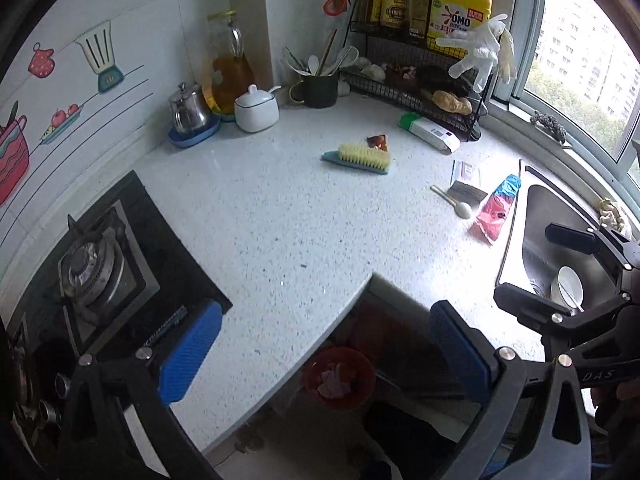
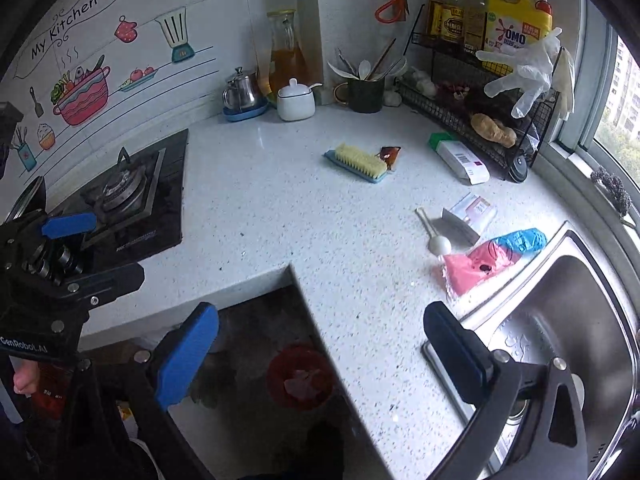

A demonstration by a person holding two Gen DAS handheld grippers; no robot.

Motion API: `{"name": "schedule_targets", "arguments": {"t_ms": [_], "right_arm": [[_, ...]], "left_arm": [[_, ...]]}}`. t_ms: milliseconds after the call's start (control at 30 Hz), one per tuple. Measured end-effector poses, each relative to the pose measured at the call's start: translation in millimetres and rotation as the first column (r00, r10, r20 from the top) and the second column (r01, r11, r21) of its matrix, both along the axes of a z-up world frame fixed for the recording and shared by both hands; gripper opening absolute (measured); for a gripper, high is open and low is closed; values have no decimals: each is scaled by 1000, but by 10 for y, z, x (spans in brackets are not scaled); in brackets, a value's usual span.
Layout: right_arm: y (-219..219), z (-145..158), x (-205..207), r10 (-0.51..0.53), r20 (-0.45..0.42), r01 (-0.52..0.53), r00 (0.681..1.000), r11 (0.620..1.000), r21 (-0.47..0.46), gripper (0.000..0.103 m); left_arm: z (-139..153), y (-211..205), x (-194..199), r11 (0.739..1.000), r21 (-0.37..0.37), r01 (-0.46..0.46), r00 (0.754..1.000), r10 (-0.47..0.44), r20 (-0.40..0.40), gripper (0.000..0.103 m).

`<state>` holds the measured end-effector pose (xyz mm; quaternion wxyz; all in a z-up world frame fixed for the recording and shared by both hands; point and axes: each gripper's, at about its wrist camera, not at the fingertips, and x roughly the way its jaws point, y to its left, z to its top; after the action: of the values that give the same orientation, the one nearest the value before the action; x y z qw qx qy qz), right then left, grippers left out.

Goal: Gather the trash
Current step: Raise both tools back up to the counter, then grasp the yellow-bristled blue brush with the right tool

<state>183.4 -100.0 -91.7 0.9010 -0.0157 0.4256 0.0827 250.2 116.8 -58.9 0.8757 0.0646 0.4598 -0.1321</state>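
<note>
From my left gripper (image 1: 324, 354), jaws spread wide and empty, the red bin (image 1: 339, 378) sits on the floor below; a stray swing could clip the counter edge (image 1: 320, 344). From my right gripper (image 2: 320, 356), also wide and empty, the pink-and-blue wrapper (image 2: 490, 258) lies ahead beside the sink (image 2: 580, 280); a sloppy pinch could nudge it in.

Speckled white counter (image 2: 304, 216) carries a scrub brush (image 2: 358, 162) beside a brown sauce packet (image 2: 390, 157). Nearer the sink lie a spoon (image 2: 434, 234), small boxes (image 2: 468, 216) and a pink-and-blue bag (image 2: 488, 258).
</note>
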Motion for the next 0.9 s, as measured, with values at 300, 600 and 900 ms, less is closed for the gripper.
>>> {"name": "schedule_targets", "arguments": {"t_ms": [300, 600, 900], "right_arm": [[-154, -16, 874, 46, 0, -46, 999, 999, 2, 102], [-96, -164, 1726, 226, -37, -227, 973, 974, -26, 102], [86, -463, 2413, 396, -77, -401, 915, 914, -67, 102]], "left_arm": [[-67, -122, 909, 999, -15, -51, 998, 51, -30, 103], [-270, -169, 1591, 993, -9, -116, 989, 114, -95, 103], [-624, -99, 2131, 985, 23, -171, 970, 173, -171, 103]]}}
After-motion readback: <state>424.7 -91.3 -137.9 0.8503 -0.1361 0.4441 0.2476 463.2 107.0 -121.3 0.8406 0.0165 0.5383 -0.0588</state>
